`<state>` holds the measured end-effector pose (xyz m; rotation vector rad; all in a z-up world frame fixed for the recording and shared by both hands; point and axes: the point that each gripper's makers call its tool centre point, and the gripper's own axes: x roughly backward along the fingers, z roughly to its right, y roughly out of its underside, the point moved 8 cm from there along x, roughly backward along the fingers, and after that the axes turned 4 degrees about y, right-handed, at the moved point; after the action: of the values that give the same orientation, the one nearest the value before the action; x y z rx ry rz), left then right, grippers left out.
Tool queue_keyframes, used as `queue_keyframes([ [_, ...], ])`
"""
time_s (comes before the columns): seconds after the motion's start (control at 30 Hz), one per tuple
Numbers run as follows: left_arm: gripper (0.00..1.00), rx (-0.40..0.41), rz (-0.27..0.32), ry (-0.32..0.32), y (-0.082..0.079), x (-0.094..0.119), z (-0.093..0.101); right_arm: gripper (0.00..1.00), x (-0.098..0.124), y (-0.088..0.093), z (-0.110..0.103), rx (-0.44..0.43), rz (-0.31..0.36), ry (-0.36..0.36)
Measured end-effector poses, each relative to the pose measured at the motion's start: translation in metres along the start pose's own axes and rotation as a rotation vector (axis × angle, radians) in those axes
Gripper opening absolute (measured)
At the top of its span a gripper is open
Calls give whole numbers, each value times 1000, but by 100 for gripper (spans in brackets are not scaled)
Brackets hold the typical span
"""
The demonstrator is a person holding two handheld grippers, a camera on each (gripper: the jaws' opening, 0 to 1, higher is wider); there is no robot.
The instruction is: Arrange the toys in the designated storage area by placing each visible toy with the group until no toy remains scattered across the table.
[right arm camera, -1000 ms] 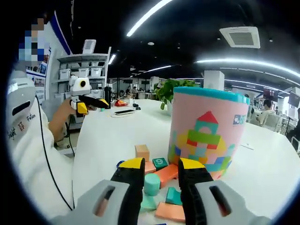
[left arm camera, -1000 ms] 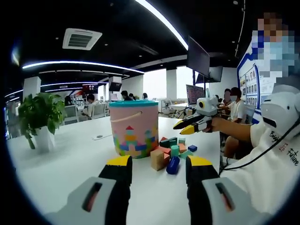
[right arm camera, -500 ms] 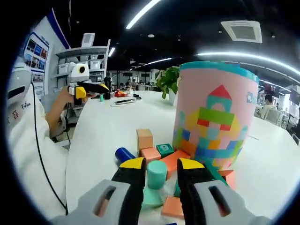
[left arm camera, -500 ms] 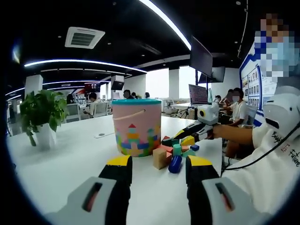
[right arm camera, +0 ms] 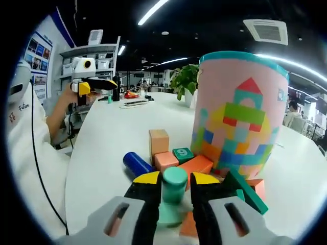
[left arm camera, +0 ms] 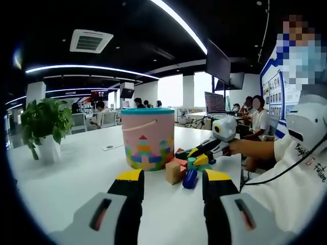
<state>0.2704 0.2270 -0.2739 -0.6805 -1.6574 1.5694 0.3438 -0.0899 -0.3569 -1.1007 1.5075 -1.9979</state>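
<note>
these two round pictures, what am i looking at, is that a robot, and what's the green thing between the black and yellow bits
No robot: a person holds a handheld grasping tool in each hand, and each carries a fisheye camera looking along its black, yellow-tipped jaws.

In the right gripper view, the right tool has its jaws on either side of a mint green wooden cylinder; whether they grip it cannot be told. Around it on the white table lie a blue cylinder, a tan cube and a green block marked 9, beside a pink toy bucket with a teal rim.

In the left gripper view, the left tool is open and holds nothing.
</note>
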Motion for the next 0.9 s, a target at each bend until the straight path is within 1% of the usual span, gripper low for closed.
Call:
queue_keyframes([
  [0.13,46,5,-3,-2,2,-2,0,20,-2,0,-2,1,10,-5],
  [0.23,46,6,4,-11,1,-2,0,20,-2,-2,-3,4,8,7],
  [0.33,46,17,11,-21,0,-2,-2,20,1,-6,-6,-51,29,7],
  [0.4,46,16,19,-35,0,-1,-3,20,5,-9,-8,-55,51,9],
  [0.53,46,27,17,-35,1,-2,-4,20,8,-14,-12,-80,77,9],
  [0.6,46,25,8,-29,3,-2,-3,20,8,-16,-12,-88,83,6],
  [0.73,46,22,2,-19,3,-2,-2,20,10,-21,-10,-95,70,3],
  [0.77,46,19,0,-16,2,-3,-1,20,12,-24,-9,-96,67,4],
  [0.9,46,20,-6,-11,3,-4,-1,20,23,-42,-3,-90,101,11],
])
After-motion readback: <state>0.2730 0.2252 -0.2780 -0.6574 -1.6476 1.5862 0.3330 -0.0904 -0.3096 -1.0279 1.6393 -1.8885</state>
